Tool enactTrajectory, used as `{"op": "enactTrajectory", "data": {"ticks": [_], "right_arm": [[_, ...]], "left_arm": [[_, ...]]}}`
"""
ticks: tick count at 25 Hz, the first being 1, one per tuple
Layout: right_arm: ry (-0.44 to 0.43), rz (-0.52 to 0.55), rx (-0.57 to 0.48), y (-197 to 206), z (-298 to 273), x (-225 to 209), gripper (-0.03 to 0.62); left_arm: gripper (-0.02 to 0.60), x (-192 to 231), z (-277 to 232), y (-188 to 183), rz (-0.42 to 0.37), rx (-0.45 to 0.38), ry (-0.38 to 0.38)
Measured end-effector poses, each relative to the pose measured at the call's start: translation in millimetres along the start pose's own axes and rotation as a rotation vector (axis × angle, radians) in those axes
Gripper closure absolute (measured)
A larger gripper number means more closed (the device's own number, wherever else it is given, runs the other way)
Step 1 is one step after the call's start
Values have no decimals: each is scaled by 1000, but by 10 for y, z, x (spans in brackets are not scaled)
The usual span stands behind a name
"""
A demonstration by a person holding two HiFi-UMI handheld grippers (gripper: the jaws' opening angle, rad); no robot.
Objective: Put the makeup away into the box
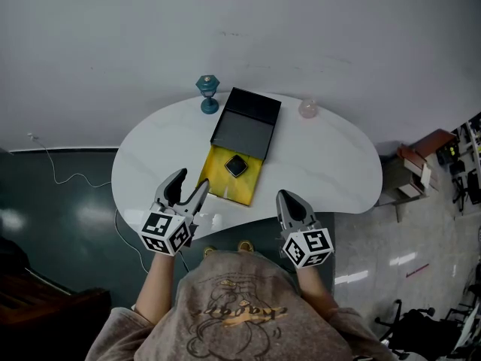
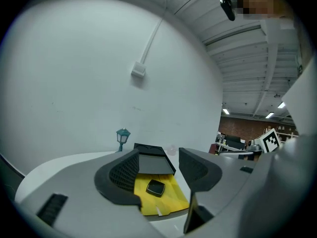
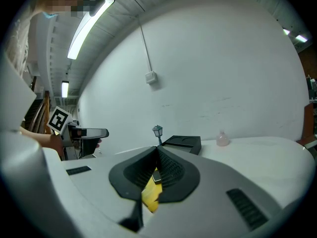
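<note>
Overhead, a person stood at the near edge of a rounded white bench [image 1: 331, 173], holding a two-jawed tool in each hand. The left claw [image 1: 192, 180] was spread, with nothing between its jaws. It hung just above the bench, pointing toward the near left corner of a yellow sheet [image 1: 222, 180]. That read as a hand lined up to reach, not yet gripping anything. The right claw [image 1: 287, 198] had its jaws pressed together on nothing and sat back at the bench edge, apparently waiting its turn.

The makeup, a small black compact [image 1: 236, 166], lay flat in the middle of the yellow sheet, well ahead of both claws and touched by neither. Directly behind it sat the black box [image 1: 246, 122], its shallow dark inside facing up and its near end meeting the sheet. I could not tell whether the sheet was joined to the box. The compact lay close to the box, so only a short carry would be needed.

A teal lamp ornament [image 1: 208, 94] and a small pink bottle [image 1: 308, 108] stood apart near the bench's far edge.
</note>
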State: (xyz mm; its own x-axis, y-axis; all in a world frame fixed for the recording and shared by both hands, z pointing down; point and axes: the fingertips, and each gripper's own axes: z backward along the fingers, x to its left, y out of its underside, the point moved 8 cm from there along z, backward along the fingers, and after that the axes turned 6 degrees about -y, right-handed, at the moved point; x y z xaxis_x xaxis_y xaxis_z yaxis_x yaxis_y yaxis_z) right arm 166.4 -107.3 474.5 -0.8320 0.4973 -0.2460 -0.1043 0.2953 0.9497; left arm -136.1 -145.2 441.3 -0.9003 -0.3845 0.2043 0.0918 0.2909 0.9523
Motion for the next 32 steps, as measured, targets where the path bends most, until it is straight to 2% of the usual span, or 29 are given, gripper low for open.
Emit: {"op": "enactTrajectory", "data": {"ticks": [2,8,20,32], "right_arm": [[2,1,1,3,0,7,590],[8,3,4,30,5,9,591],[27,7,7,58,36,-31,591],[22,20,22,135,64,-28,591]], "left_arm": [[343,-16,21,33,-6,-13,8],[404,-52,31,173,-21,-10,22],[536,45,82,325,-58,-16,-49],[560,37,100,421,-45,-2,-63]]}}
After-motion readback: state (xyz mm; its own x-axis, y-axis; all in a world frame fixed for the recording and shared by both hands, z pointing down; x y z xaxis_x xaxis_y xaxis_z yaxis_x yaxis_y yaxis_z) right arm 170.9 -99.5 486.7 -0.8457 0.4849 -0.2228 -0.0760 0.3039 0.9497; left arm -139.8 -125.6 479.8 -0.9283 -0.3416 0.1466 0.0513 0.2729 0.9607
